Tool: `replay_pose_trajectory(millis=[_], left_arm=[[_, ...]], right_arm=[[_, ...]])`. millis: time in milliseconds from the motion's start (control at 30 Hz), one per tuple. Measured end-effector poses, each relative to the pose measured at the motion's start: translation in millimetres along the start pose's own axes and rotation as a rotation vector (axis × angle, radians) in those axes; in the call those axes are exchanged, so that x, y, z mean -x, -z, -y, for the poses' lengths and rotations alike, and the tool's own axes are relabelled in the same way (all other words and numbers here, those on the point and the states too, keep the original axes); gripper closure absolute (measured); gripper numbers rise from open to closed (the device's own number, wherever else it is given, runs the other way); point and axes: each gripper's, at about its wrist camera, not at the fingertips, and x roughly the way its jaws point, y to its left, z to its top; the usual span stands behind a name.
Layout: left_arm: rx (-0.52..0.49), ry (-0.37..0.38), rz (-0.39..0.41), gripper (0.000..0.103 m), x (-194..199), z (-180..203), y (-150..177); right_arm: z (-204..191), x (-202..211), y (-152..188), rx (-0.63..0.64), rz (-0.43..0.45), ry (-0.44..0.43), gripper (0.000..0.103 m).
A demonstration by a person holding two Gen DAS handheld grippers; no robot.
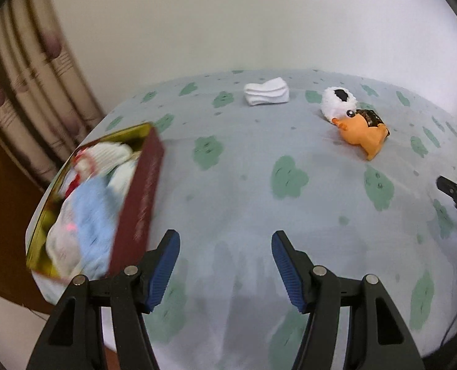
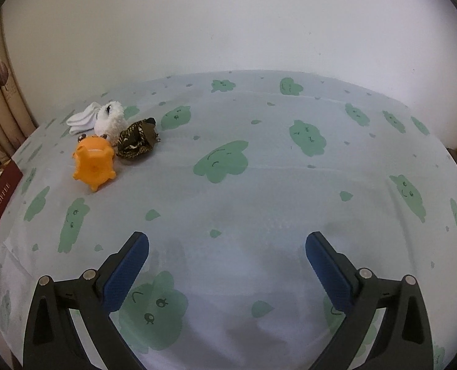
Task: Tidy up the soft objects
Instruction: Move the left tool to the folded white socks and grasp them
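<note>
Both my left gripper [image 1: 225, 265] and right gripper [image 2: 226, 265] gape empty; squashy orange toy [image 2: 94, 163] beside the tin [image 1: 136, 203], I'd pinch its body.

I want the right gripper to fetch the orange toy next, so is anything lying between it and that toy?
Nothing visible does. The right gripper is open over bare bedsheet, and the orange toy lies ahead to its left. The white plush, dark patterned pouch and folded white socks sit behind it.
</note>
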Motion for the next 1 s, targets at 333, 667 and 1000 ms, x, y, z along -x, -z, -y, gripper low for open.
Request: replay_pose_trajectory(millis=[333, 667, 1000], left_arm=[[-0.107, 0.108, 0.014, 0.039, -56.9, 28.8, -70.5], [-0.235, 0.284, -0.051, 0.039, -124.2, 31.4, -173.4], [-0.196, 0.397, -0.158, 0.039, -196.4, 40.0, -239.1]], right_arm=[[1.7, 10.4, 0.6, -0.007, 0.063, -0.026, 0.000], [5.4, 18.8, 1.3, -0.025, 0.108, -0.048, 0.000], [7.2, 20.3, 1.4, -0.038, 0.118, -0.057, 0.000]])
